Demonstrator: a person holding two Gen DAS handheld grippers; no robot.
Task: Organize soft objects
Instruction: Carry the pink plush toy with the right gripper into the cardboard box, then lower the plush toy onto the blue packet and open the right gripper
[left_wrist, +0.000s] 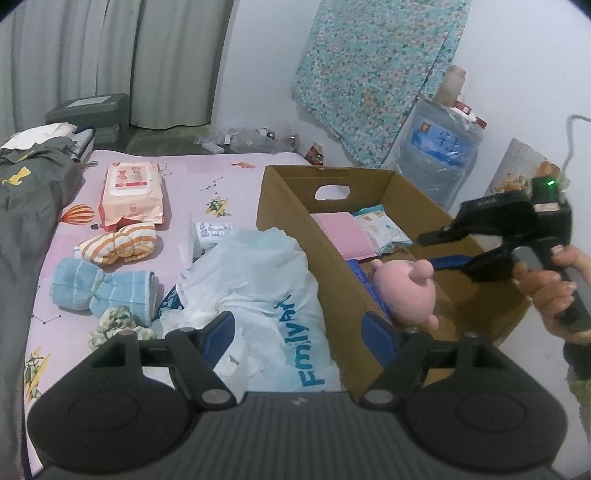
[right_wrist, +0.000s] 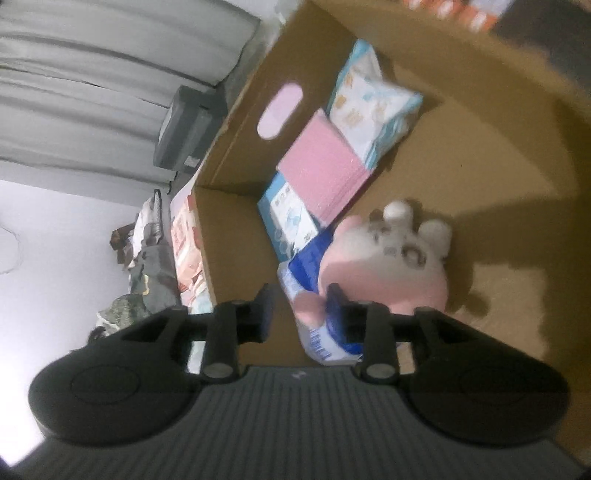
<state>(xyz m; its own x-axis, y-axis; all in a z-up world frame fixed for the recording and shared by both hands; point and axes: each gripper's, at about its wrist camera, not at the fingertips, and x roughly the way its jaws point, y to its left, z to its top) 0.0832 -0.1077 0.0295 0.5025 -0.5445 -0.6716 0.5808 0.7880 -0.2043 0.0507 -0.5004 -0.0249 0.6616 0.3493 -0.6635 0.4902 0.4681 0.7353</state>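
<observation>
A: Left gripper (left_wrist: 295, 334) is nearest, jaws spread wide over the white plastic bag (left_wrist: 255, 291) on the bed (left_wrist: 192, 177), holding nothing.

B: Right gripper (right_wrist: 301, 314)?

A: Inside the cardboard box (left_wrist: 280, 206), jaws parted. One pad touches the pink plush toy (right_wrist: 384, 258); no pinch visible.

B: Where's the toy?

A: On the box floor, leaning on the blue packets (right_wrist: 314, 266), near the pink pad stack (right_wrist: 325, 177).

B: Handling?

A: Probably light, squashy, not fragile. I'd take it across the body, not the limbs.

B: Orientation?

A: Lying on its side, long axis roughly along the box, face toward the right wrist camera. Blurred, so that's approximate.
</observation>
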